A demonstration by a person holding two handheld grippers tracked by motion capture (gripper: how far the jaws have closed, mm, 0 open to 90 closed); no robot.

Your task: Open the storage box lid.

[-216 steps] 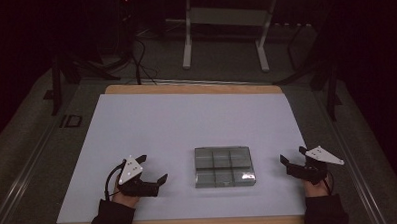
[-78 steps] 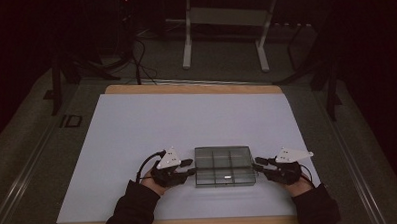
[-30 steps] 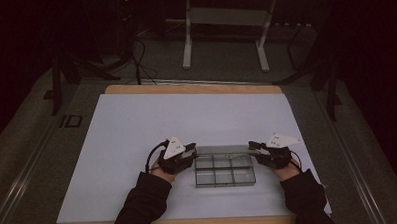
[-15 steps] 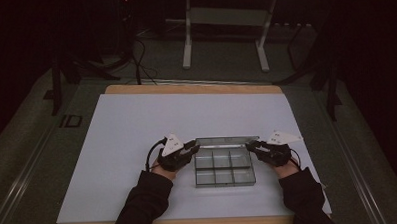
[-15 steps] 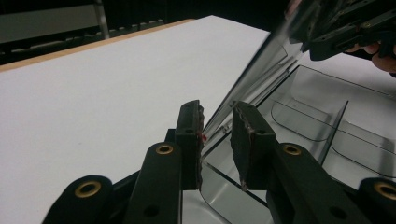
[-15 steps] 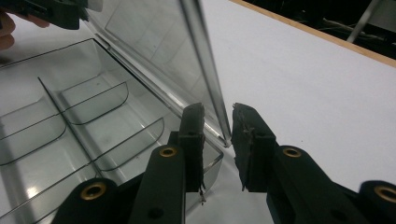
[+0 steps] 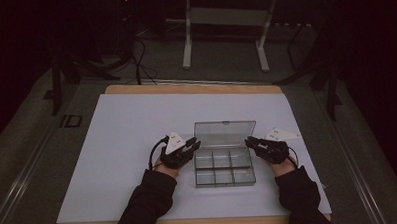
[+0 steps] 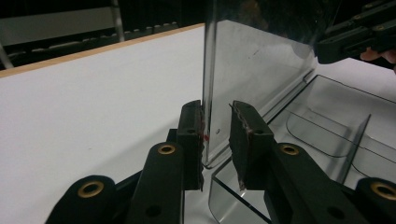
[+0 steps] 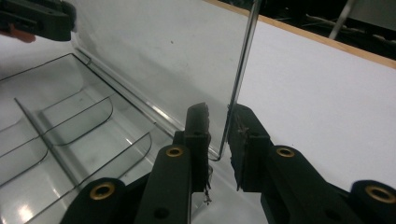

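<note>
Currently the work in hand is opening a clear compartment box [image 7: 224,166] that sits near the front of the white table [image 7: 132,124], between the person's two hands. Judged from how things lie, the opening is largely done: the lid [image 7: 225,133] stands raised on its hinge at the box's far edge, roughly upright, and the six compartments below are exposed and look empty. What is left, by my reading, is either to swing the lid fully back or to let go of it; nothing lies on the table to load into the box.

High view: left gripper [image 7: 191,144] is at the lid's left edge, right gripper [image 7: 249,141] at its right edge, sleeves coming in from the bottom. Jaw gap cannot be read at this scale.

Left gripper view: the lid's lower corner [image 8: 211,154] sits between the two jaws. One pad touches or nearly touches the pane; the other stands off with a visible gap. Jaws apart, straddling, not clamped. The other gripper shows at top right.

Right gripper view: same arrangement on the opposite edge [image 9: 236,88]; the lid seen edge-on between jaws held apart, a gap on both sides. Curved compartment dividers [image 9: 70,135] are clearer here than from above.
</note>
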